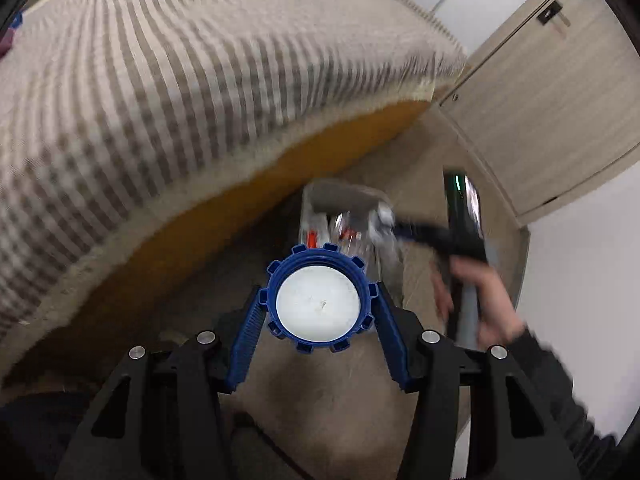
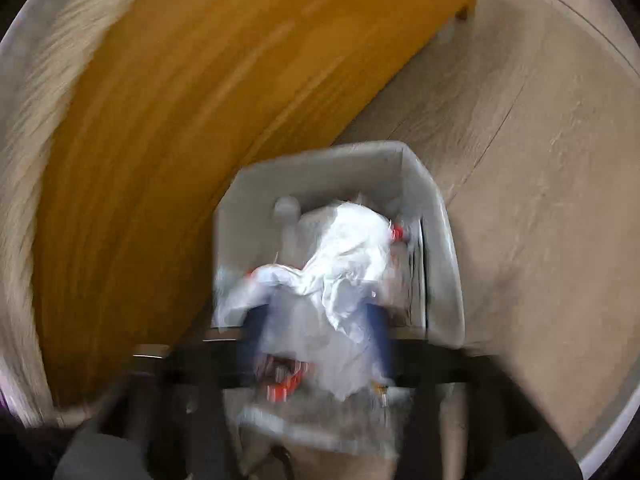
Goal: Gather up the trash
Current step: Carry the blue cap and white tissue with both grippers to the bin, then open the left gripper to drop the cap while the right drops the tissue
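Left claw point(image 1: 319, 307) grips the blue cap point(image 1: 319, 300) — right claw point(image 2: 320, 336) clamps crumpled wrapper point(image 2: 340, 264) over the bin point(image 2: 444, 264).

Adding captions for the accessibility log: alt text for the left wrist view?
The left gripper is shut on a round blue plastic lid with a white centre, held above the floor beside a bed with a striped beige cover. Ahead, a blurred right hand holds the right gripper over a grey trash bin.
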A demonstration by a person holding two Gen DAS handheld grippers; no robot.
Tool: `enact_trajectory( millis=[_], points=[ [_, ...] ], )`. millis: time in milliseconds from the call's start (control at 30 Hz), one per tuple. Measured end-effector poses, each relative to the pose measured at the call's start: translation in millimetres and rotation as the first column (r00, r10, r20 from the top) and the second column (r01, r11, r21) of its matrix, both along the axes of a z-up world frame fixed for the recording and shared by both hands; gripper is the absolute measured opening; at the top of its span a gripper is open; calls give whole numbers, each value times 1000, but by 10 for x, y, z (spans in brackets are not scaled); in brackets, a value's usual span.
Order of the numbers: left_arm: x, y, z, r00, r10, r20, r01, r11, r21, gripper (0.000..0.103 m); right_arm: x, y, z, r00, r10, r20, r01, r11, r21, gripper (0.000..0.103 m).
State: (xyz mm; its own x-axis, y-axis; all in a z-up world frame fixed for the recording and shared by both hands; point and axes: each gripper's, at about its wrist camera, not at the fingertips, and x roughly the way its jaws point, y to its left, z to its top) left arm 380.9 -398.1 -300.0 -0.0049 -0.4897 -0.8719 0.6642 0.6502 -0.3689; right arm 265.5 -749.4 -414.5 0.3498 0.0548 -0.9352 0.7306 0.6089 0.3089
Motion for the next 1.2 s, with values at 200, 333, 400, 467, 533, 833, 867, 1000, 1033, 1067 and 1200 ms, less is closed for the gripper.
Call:
enact_trajectory(
  millis=[200,333,400,467,533,833,867,1000,1033,1067,1200],
  points=[
    [-84,-217,-222,999,-51,4,51,996,67,52,-286,-117,5,987,-115,109,111,993,45,66],
    [-122,-502,-481,989,-138,-47,143,980,141,52,-741,192,249,988,-76,137,83,995,-52,66],
    [-245,-786,-632,971,-228,-71,237,955,177,52,-1069,366,314,988,-84,131,95,993,-75,66],
    [-343,-1025,-794,955,-280,-101,296,933,203,52,-1425,502,314,985,-119,126,129,989,-70,66],
    [-438,-1247,-1000,943,-298,-146,325,919,223,52,-1648,567,323,981,-156,117,165,984,-68,66],
    [-681,-1782,-2085,953,-196,-230,265,908,324,94,-2031,790,177,969,-237,62,241,968,-68,66],
    [-639,-1727,-2116,951,-182,-250,259,910,324,94,-1989,813,166,972,-228,64,232,970,-72,66],
    [-432,-1637,-2029,965,-107,-241,176,941,288,94,-1801,943,171,985,-170,38,173,979,-106,66],
    [-415,-1622,-2006,964,-100,-248,170,944,283,94,-1770,961,170,986,-160,36,163,980,-111,66],
    [-403,-1607,-1977,962,-97,-256,169,946,277,94,-1737,990,198,988,-149,38,153,981,-118,66],
    [-429,-1555,-1786,966,-140,-219,195,947,255,94,-1722,1003,274,989,-141,44,145,981,-129,66]
  ],
)
